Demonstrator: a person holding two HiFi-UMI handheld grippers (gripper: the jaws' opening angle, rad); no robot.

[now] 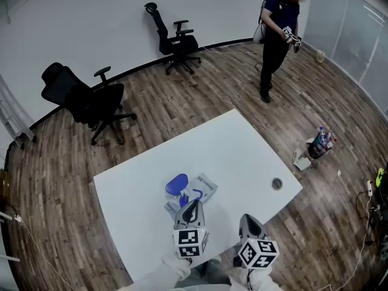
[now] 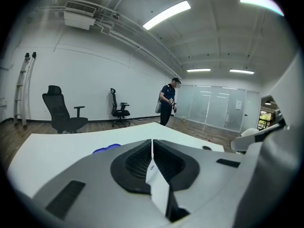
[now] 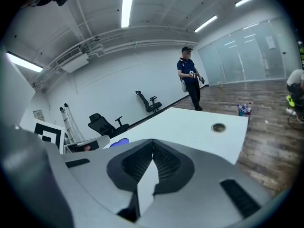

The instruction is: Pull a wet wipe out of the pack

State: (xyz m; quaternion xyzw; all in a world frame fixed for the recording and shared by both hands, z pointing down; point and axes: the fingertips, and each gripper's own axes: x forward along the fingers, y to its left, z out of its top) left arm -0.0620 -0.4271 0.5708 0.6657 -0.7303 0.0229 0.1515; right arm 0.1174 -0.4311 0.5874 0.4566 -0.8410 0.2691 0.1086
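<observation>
Hovering L tongs [image 1: 194,204] just short of the wipe pack [image 1: 201,190]; its blue lid [image 1: 176,183] looks flipped open. R tongs [image 1: 249,219] sit beside, over the counter [image 1: 242,156] edge. Both are shut, nothing btwn jaws. Plan: pin pack w/ one, open the other, pinch wipe at slot, pull straight up. Cable hole [image 1: 277,183], chairs [image 1: 85,99], person [image 1: 276,35] are well apart, so no obstruction.

Two black office chairs [image 1: 85,99] [image 1: 176,41] — a person [image 1: 276,35] beyond the white table [image 1: 242,156]
</observation>
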